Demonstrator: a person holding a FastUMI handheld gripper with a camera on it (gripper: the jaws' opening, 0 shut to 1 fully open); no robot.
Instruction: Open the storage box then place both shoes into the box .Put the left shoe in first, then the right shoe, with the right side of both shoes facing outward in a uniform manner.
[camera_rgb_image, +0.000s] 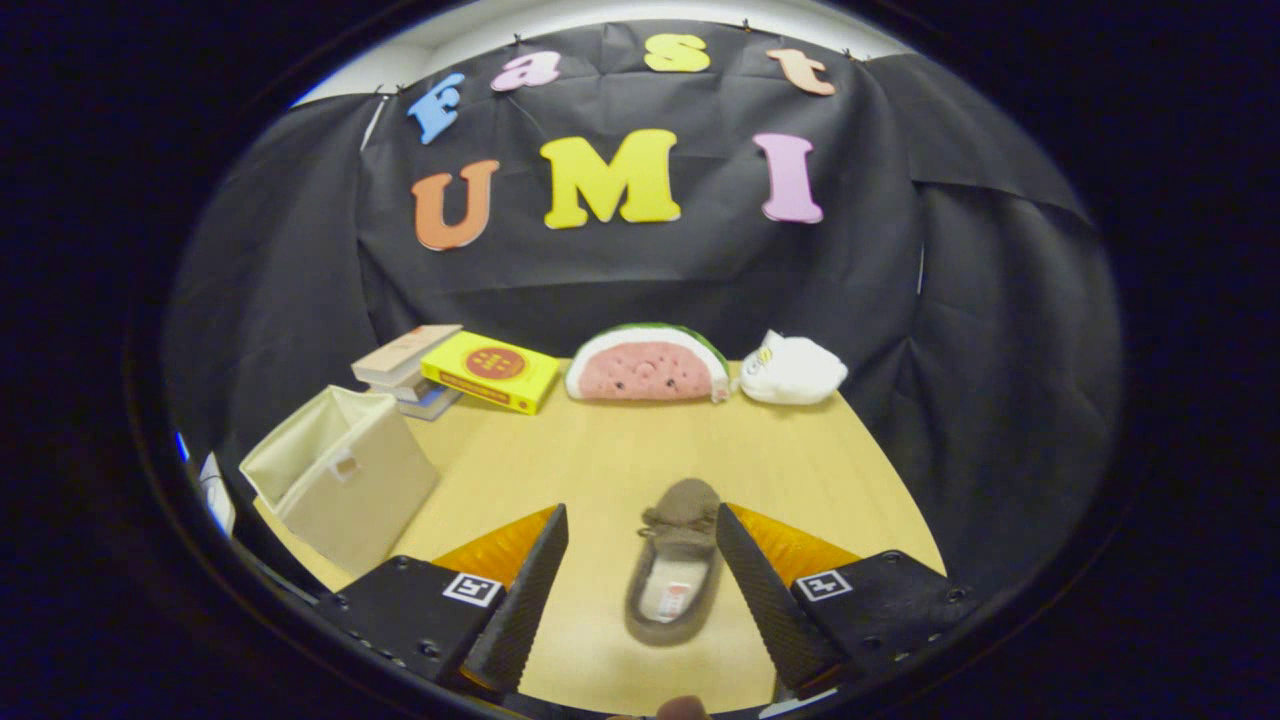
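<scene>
A grey-brown slipper-style shoe (677, 565) with a small bow lies on the wooden table (600, 450), toe pointing away from me. It rests between my gripper's (640, 525) two fingers, nearer the right one, with a gap on each side. The gripper is open and holds nothing. A cream fabric storage box (340, 480) sits to the left of the left finger, its opening uncovered and tilted toward the back. A small rounded brownish thing (683, 708) peeks up at the near edge of the table below the shoe; I cannot tell what it is.
At the back of the table lie a stack of books (408, 370) with a yellow box (490, 372) leaning on them, a watermelon-slice plush (648, 365) and a white plush (792, 370). Black cloth walls close the booth behind and at the sides.
</scene>
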